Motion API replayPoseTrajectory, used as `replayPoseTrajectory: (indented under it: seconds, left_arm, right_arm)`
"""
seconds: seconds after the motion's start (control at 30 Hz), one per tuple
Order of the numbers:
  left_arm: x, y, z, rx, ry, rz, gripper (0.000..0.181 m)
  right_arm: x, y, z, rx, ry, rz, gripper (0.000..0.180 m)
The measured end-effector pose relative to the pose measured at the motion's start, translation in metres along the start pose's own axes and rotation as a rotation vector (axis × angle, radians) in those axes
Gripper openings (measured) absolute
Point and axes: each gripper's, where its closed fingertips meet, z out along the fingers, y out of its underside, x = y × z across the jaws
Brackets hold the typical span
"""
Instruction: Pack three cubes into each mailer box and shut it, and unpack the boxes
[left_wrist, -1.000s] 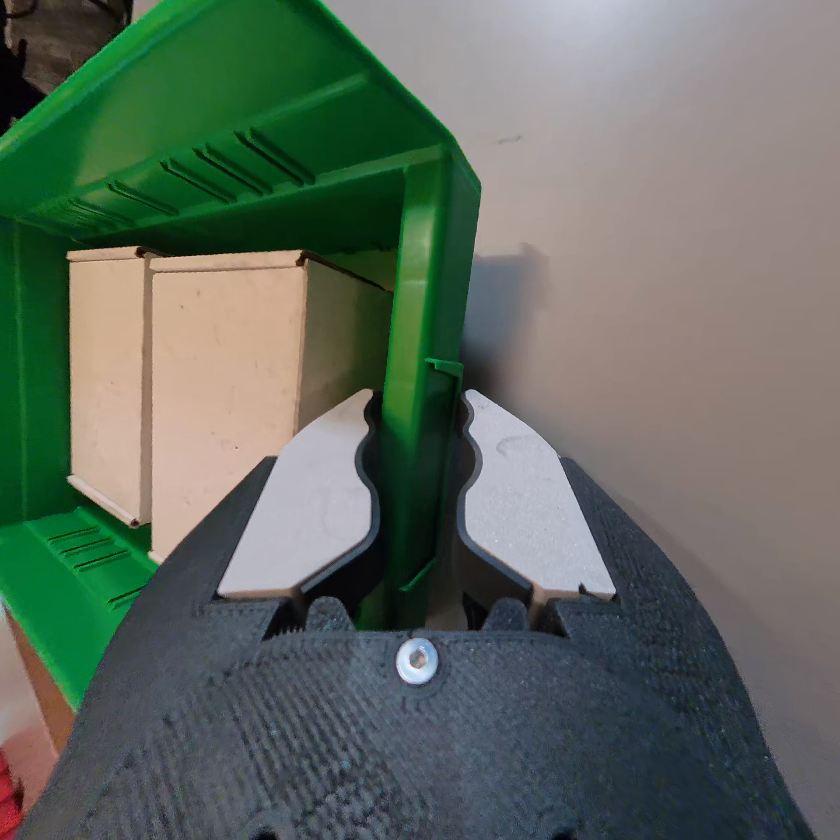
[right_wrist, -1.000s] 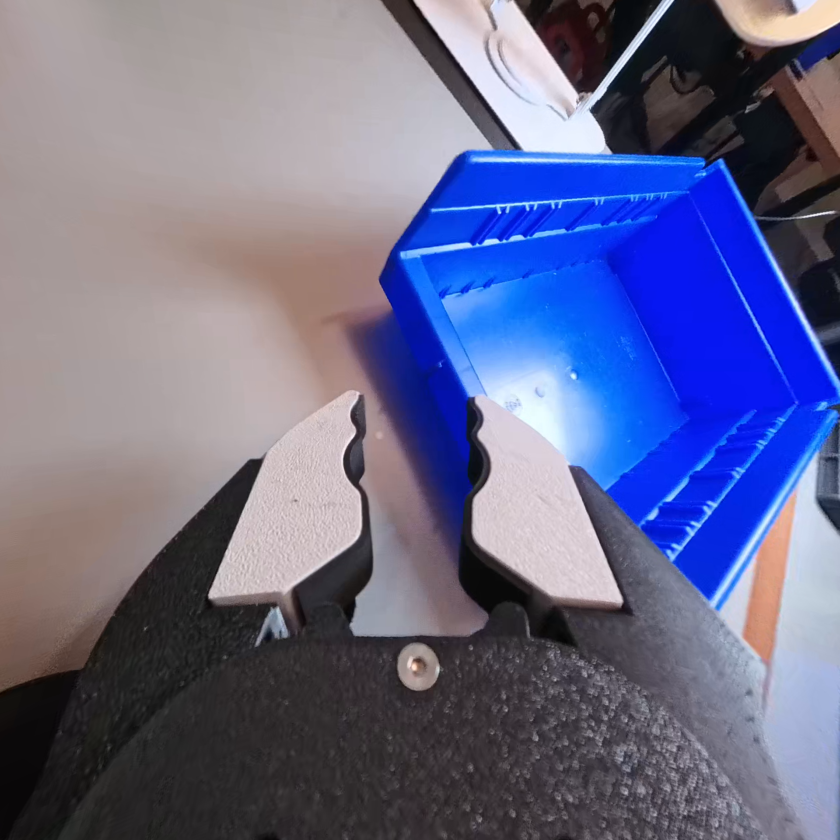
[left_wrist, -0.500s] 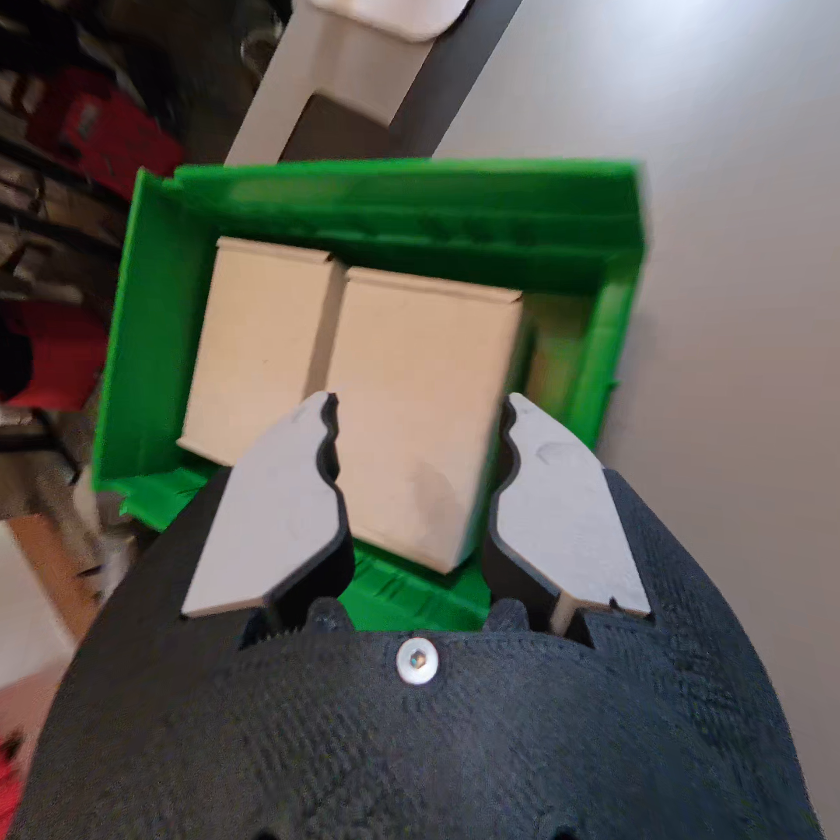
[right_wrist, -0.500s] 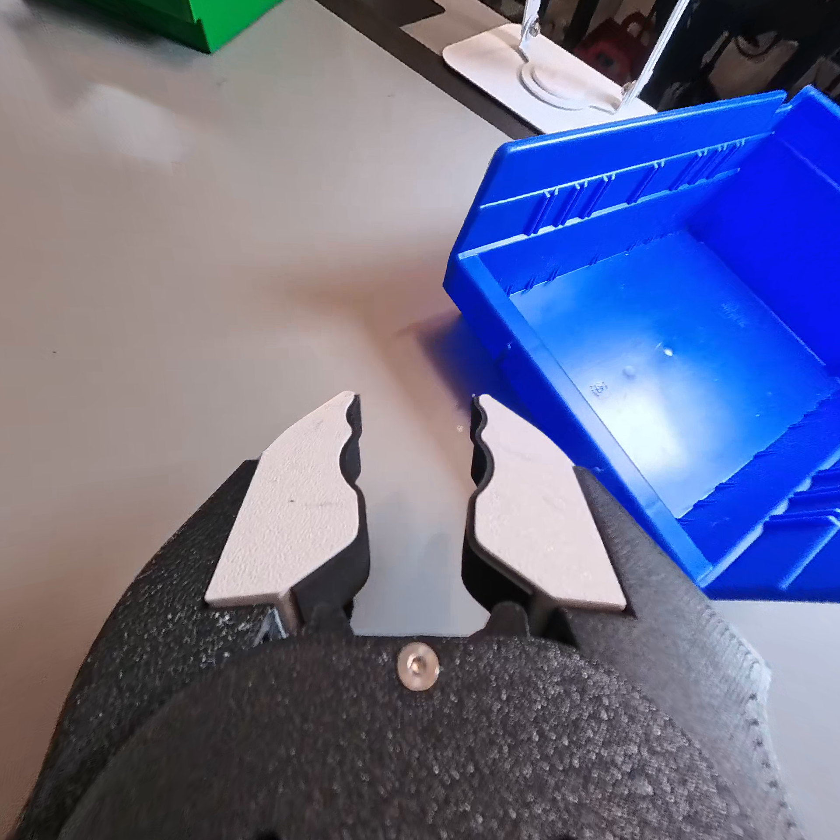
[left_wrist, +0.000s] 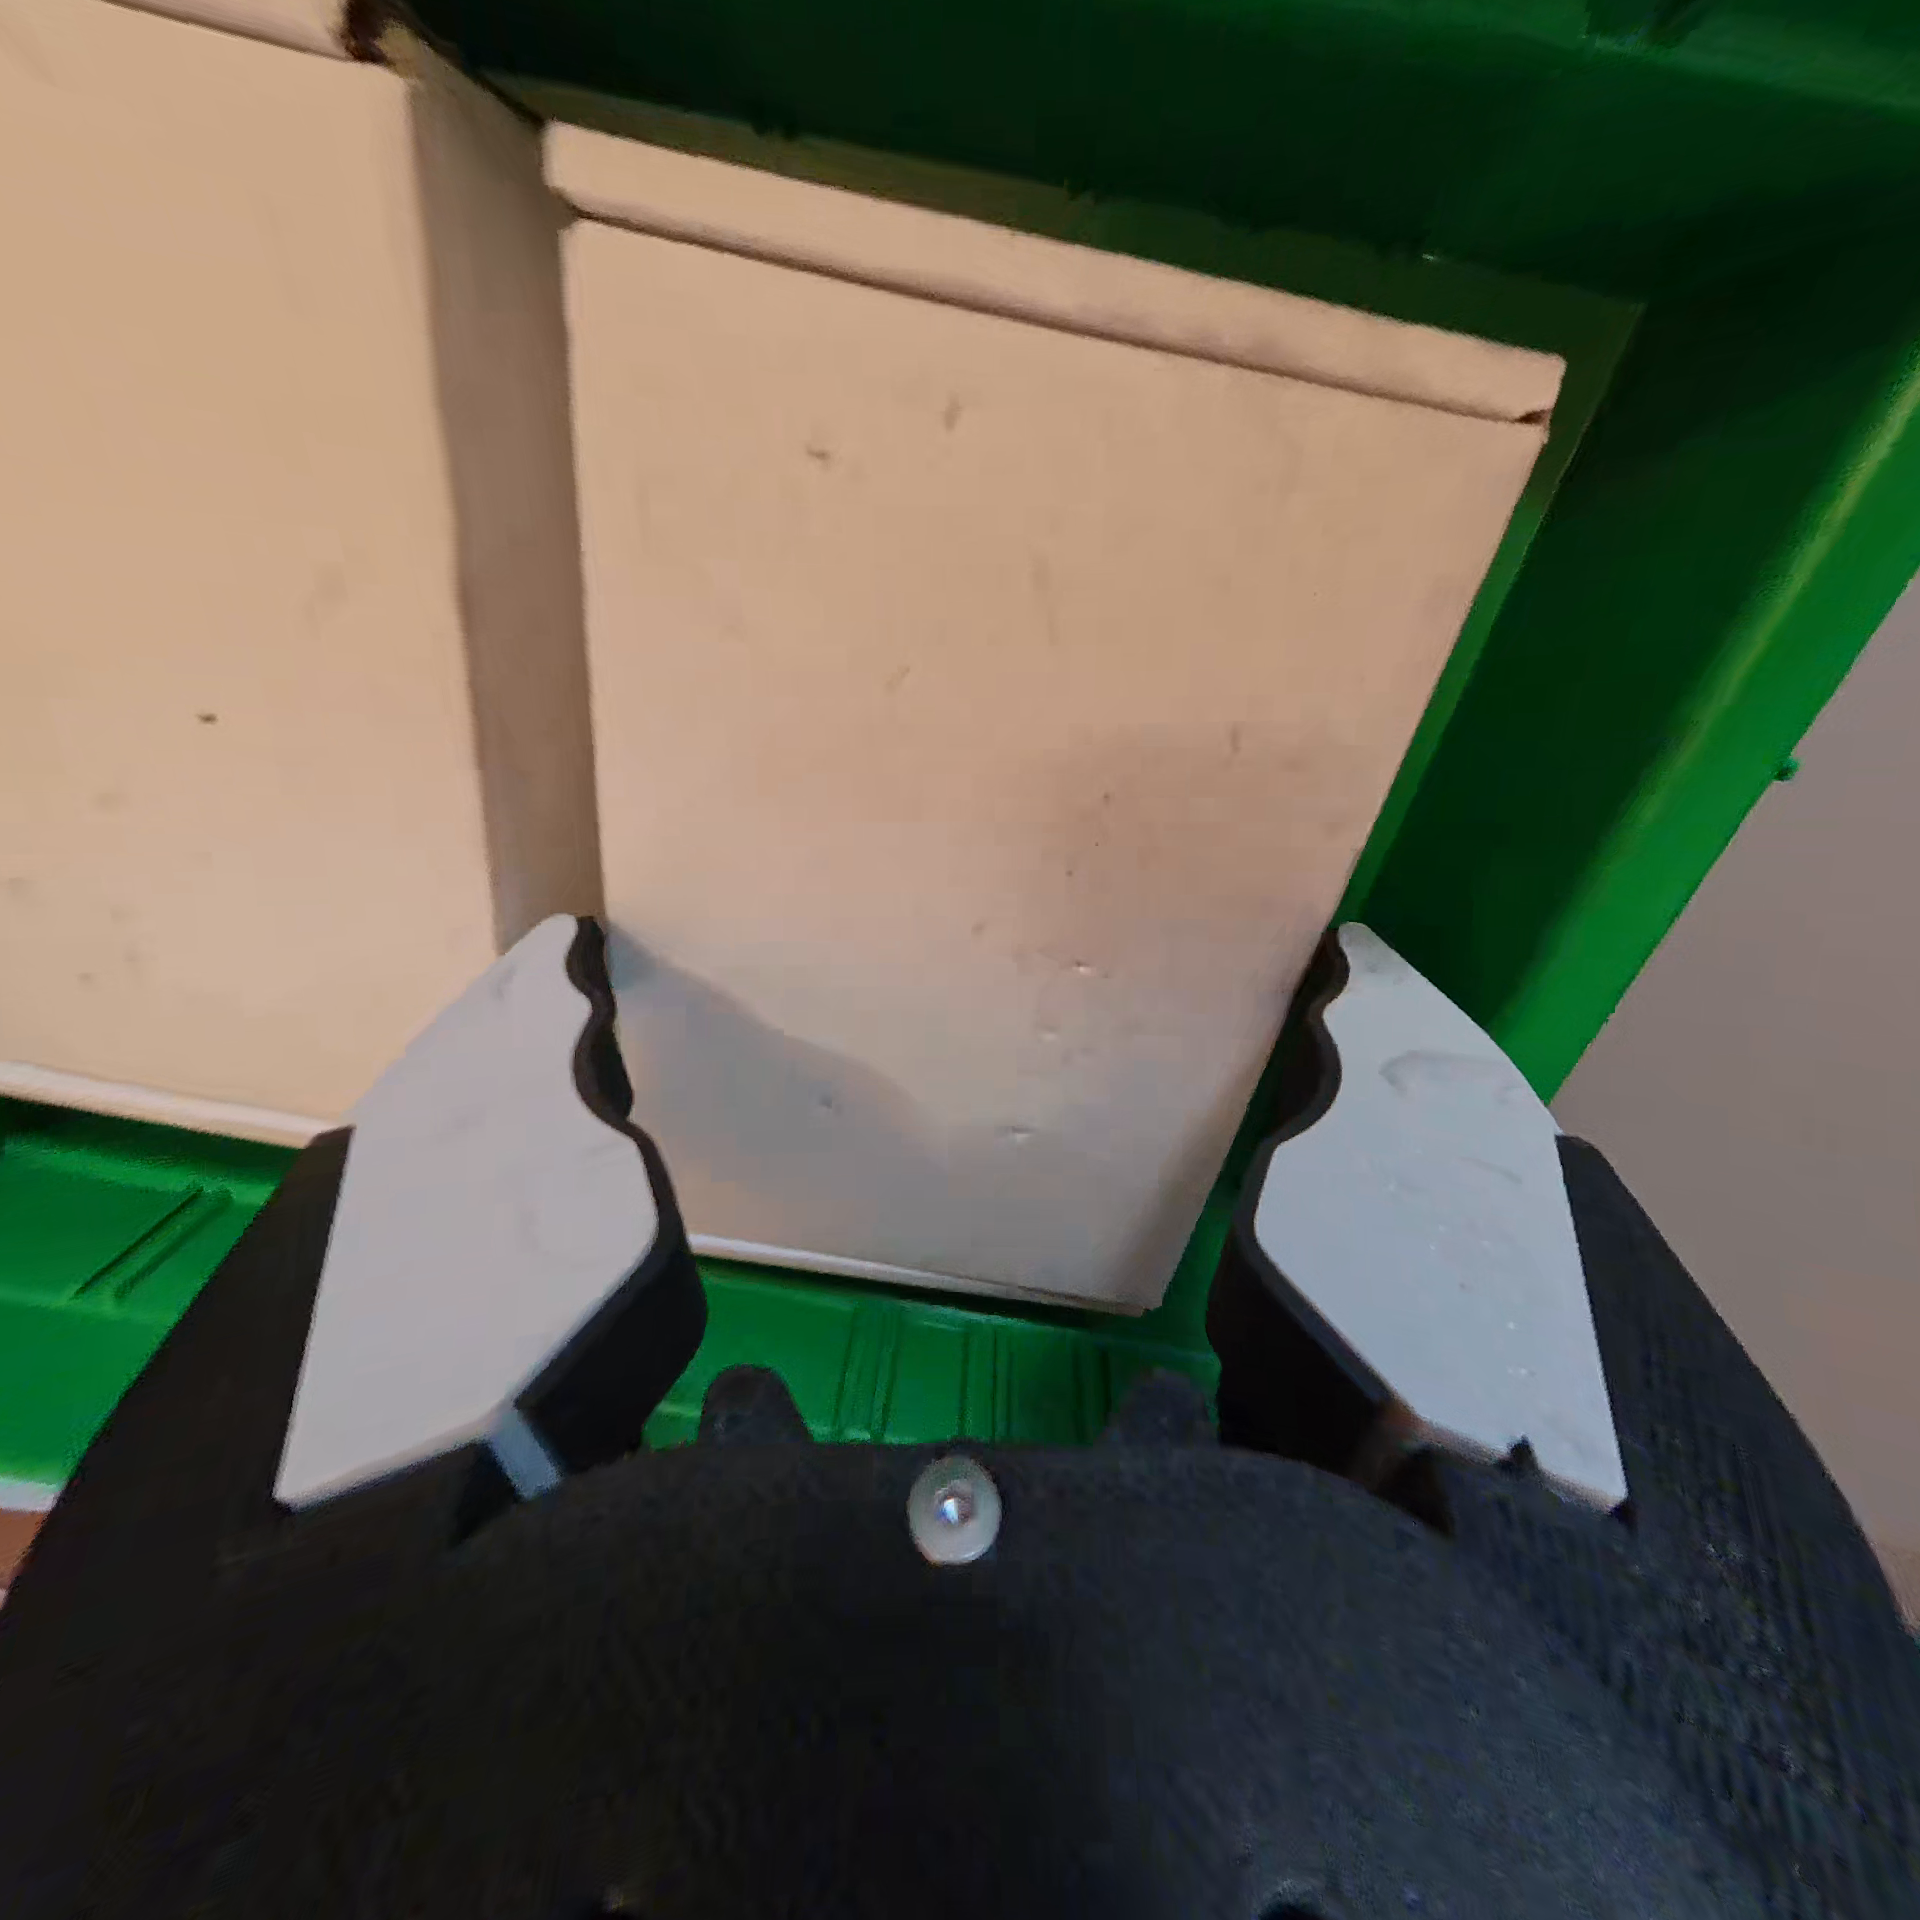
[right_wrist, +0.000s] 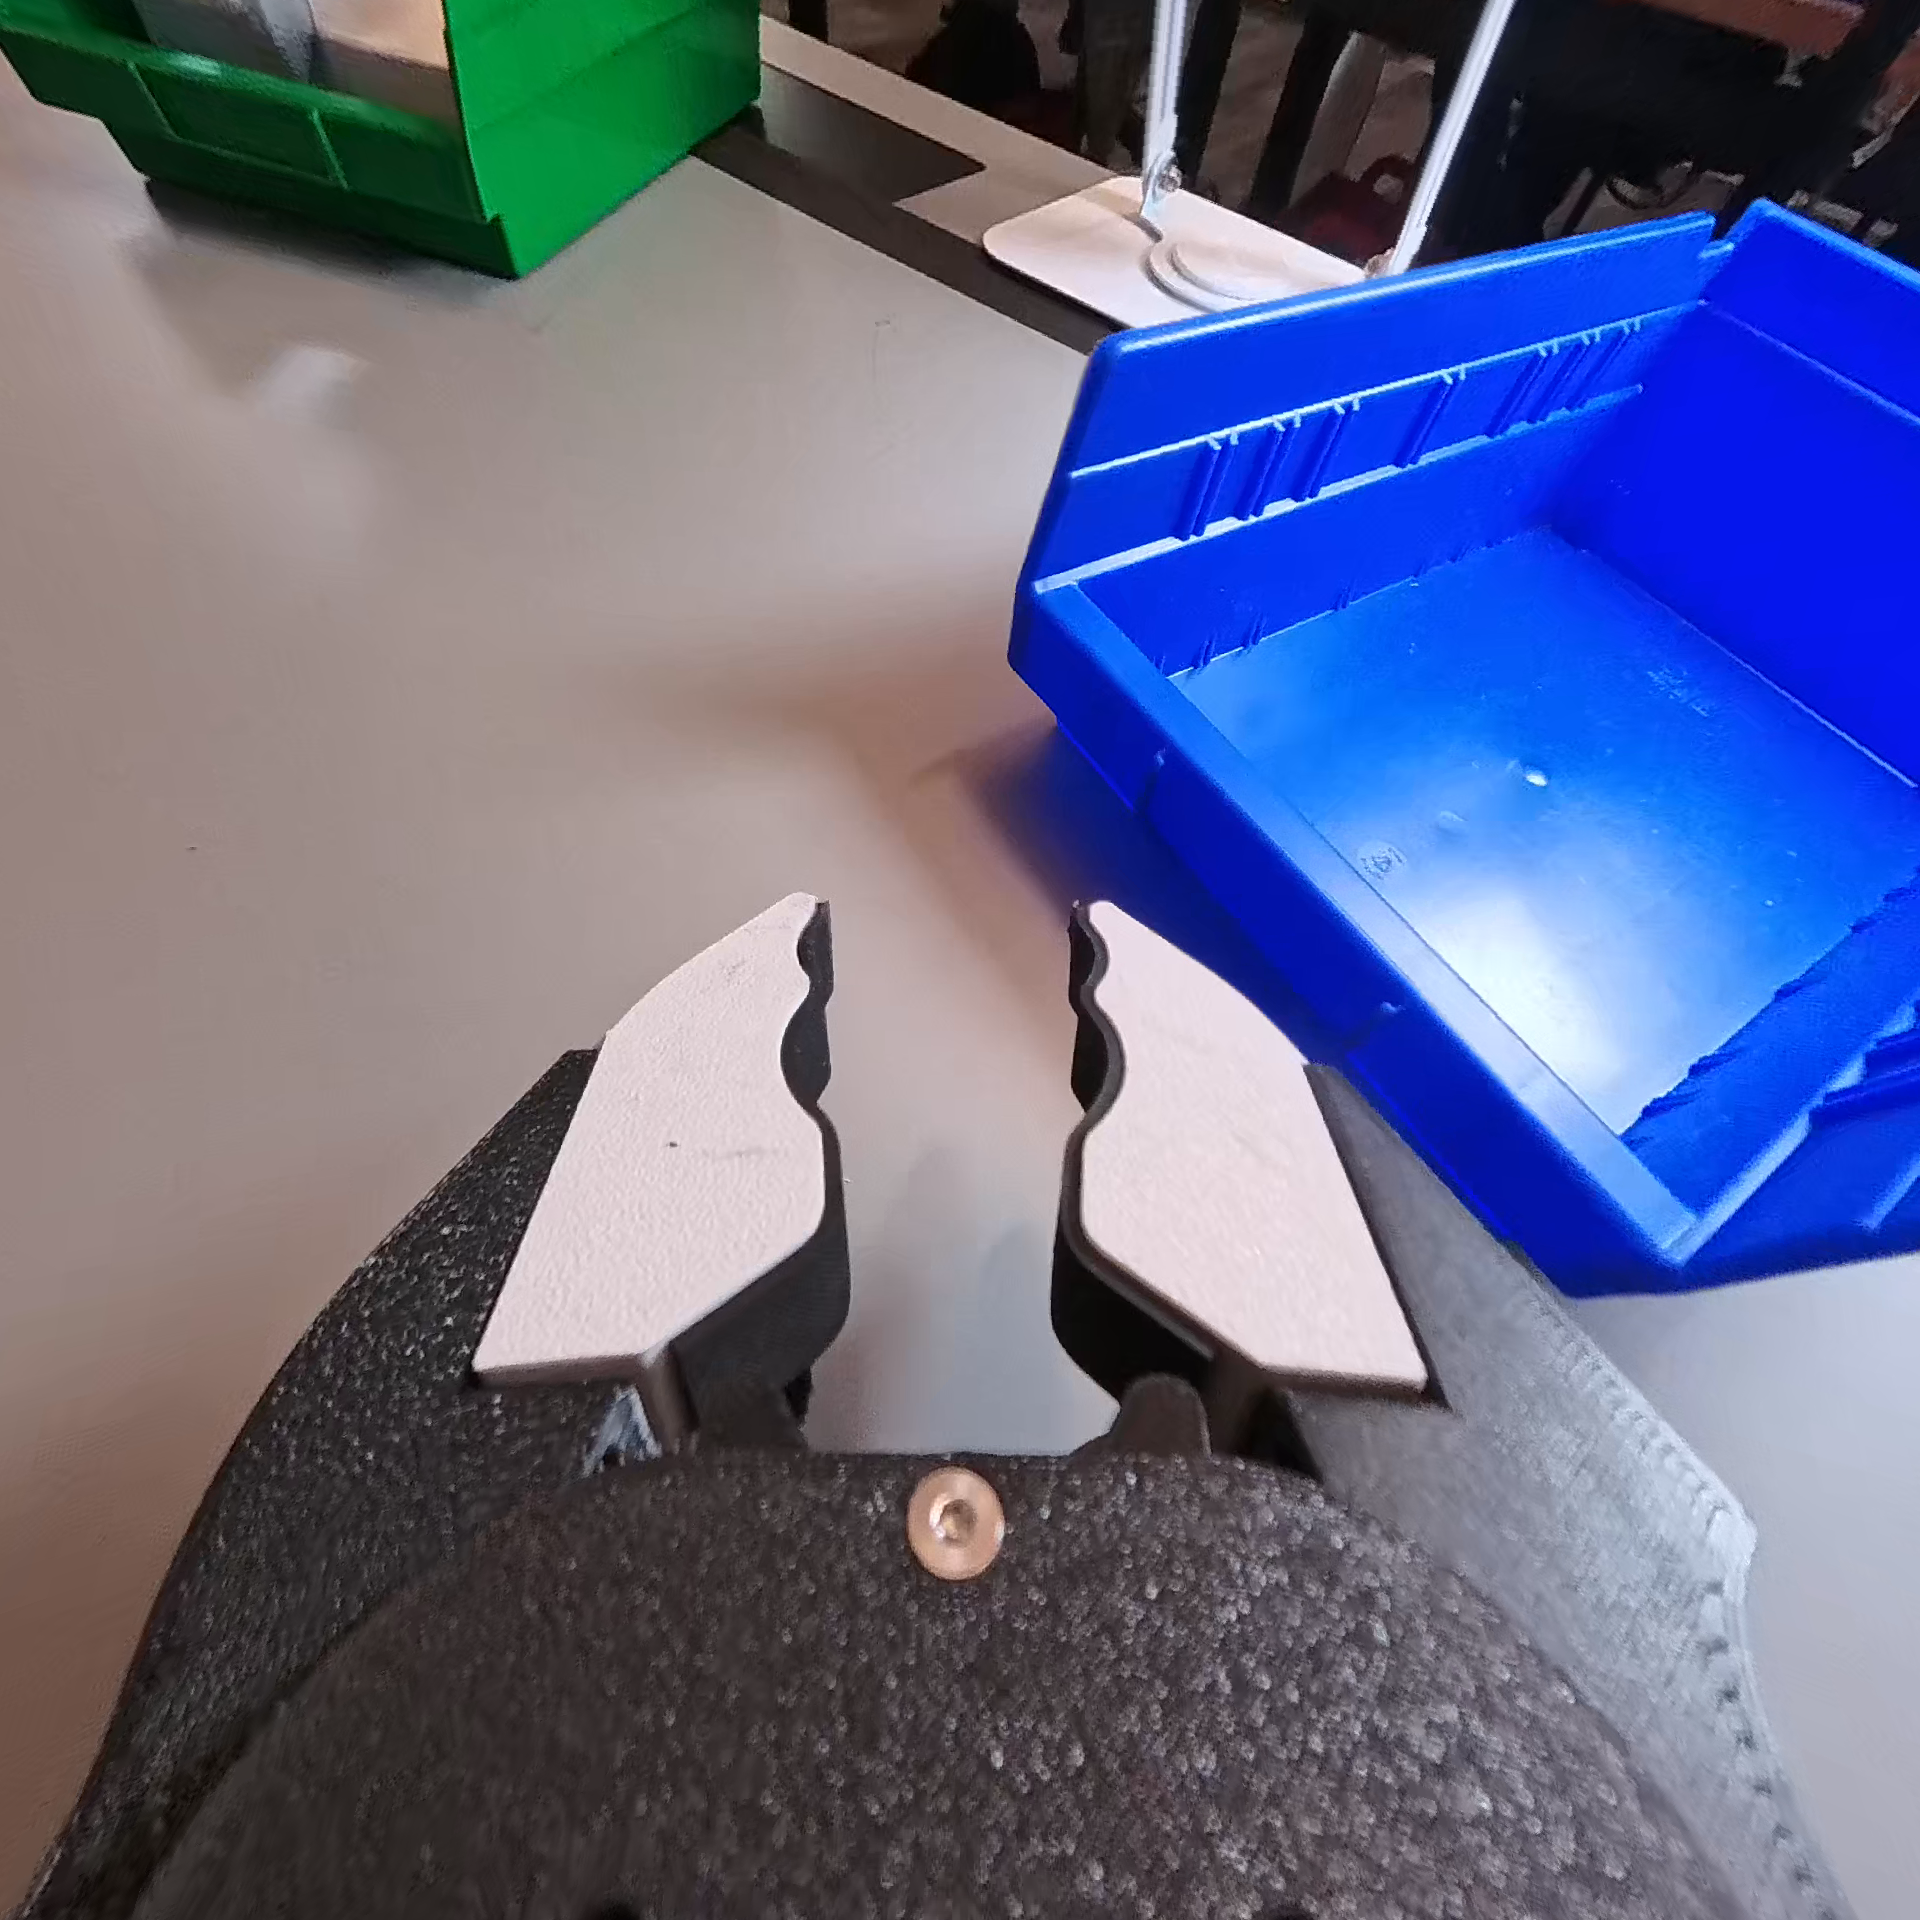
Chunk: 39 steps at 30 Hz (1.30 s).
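Two closed tan mailer boxes stand side by side in a green bin (left_wrist: 1662, 520). My left gripper (left_wrist: 956, 935) is open wide and straddles the right box (left_wrist: 987, 675), one fingertip at each of its side edges; I cannot tell if they press on it. The left box (left_wrist: 208, 571) sits just beside the left finger. My right gripper (right_wrist: 951, 914) is open and empty above the grey table (right_wrist: 416, 623), just left of an empty blue bin (right_wrist: 1299, 499). No cubes are in view.
The green bin also shows in the right wrist view (right_wrist: 582, 135) at the table's far left. A white stand base (right_wrist: 1122, 260) sits behind the blue bin at the table's back edge. Dark clutter lies beyond the table. The left gripper's tips are roughly 55 cm from the right gripper's.
My left gripper let go of the green bin's wall, opened wider and moved in over the right mailer box. My right gripper drew back from the blue bin.
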Motion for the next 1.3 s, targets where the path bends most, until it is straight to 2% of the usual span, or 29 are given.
replayPoseTrajectory:
  seconds: [0.23, 0.37, 0.57, 0.67, 0.77, 0.9, 1.1, 1.3]
  left_arm:
    - [-0.002, -0.002, 0.006, -0.009, -0.042, 0.054, 0.125]
    - [-0.008, -0.001, -0.004, 0.006, -0.088, 0.060, 0.124]
    - [-0.006, -0.013, -0.067, 0.101, -0.162, 0.073, 0.124]
    - [0.012, -0.023, -0.098, 0.155, -0.201, 0.107, 0.124]
    - [0.045, -0.035, -0.119, 0.198, -0.210, 0.177, 0.124]
    - [0.114, -0.054, -0.127, 0.237, -0.149, 0.299, 0.124]
    - [0.239, -0.078, -0.104, 0.271, 0.067, 0.470, 0.125]
    - [0.333, -0.091, -0.075, 0.219, 0.308, 0.551, 0.125]
  right_arm:
    - [0.007, -0.008, 0.001, 0.066, 0.000, 0.064, 0.042]
    - [0.006, -0.009, -0.001, 0.077, -0.004, 0.059, 0.042]
    - [0.010, -0.007, -0.003, 0.086, 0.021, 0.053, 0.043]
    - [0.009, -0.008, -0.003, 0.088, 0.030, 0.033, 0.044]
    - [0.002, -0.010, -0.002, 0.090, 0.027, -0.015, 0.044]
    - [-0.012, -0.017, 0.003, 0.100, -0.011, -0.079, 0.046]
    - [-0.050, -0.032, 0.009, 0.133, -0.081, -0.251, 0.053]
    - [-0.109, -0.049, 0.014, 0.186, -0.137, -0.601, 0.068]
